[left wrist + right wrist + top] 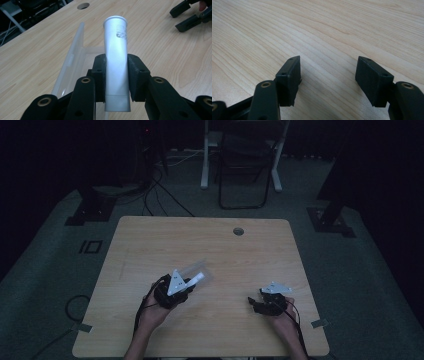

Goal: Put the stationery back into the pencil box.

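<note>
high view: a wooden desk [210,245] stood in a dim room, with a person's forearms coming in from the bottom edge.
left gripper: the left gripper [181,289] sat left of the desk's middle, held in the left hand [150,312], a grey three-cornered plate on top.
tube: a silver-white tube [116,62] was pinched across its lower body between the two black padded fingers [100,75].
tube axis: in the left gripper view its long axis ran straight away from the camera, along the fingers; the flat closed end lay nearest the camera and the round rimmed end pointed outward, toward the far side of the desk.
tube in high view: its pale end [197,279] stuck out of the gripper up and to the right.
tube marking: a small dark print sat near the rimmed end, too small to read.
clear box: a transparent plastic box [75,57] lay on the desk just beside and under the tube; whether the tube touched it could not be told.
right gripper: the right gripper [256,304] rested low over the desk at the right, held in the right hand [282,320], well apart from the left one.
right fingers: its fingers [289,80] were spread wide with nothing between them, bare wood grain showing in the gap.
desk detail: a round cable hole [238,231] sat near the far edge.
</note>
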The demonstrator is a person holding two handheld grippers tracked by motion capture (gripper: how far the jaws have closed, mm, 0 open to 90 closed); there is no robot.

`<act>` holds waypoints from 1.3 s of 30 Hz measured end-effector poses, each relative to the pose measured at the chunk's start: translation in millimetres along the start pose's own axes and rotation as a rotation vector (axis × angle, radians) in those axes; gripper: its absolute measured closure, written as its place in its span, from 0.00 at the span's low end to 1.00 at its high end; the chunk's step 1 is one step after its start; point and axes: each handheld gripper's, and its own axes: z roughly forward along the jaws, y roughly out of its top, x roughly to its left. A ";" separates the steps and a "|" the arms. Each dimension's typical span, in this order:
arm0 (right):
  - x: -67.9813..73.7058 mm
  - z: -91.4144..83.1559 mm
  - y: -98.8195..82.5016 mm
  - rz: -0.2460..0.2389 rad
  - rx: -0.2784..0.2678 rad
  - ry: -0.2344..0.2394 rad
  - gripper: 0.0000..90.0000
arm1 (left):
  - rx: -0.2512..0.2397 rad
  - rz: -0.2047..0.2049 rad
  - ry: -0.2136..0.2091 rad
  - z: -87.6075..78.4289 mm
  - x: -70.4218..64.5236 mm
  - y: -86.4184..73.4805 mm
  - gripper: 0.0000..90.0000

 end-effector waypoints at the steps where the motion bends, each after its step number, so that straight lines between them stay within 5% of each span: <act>1: 0.0 0.0 0.0 0.000 0.000 0.000 0.41 | 0.000 -0.004 0.005 1.6 0.3 -0.1 0.78; 39: -0.2 0.0 0.0 -0.002 0.000 0.001 0.41 | 0.053 0.002 0.075 26.7 7.7 -2.1 0.78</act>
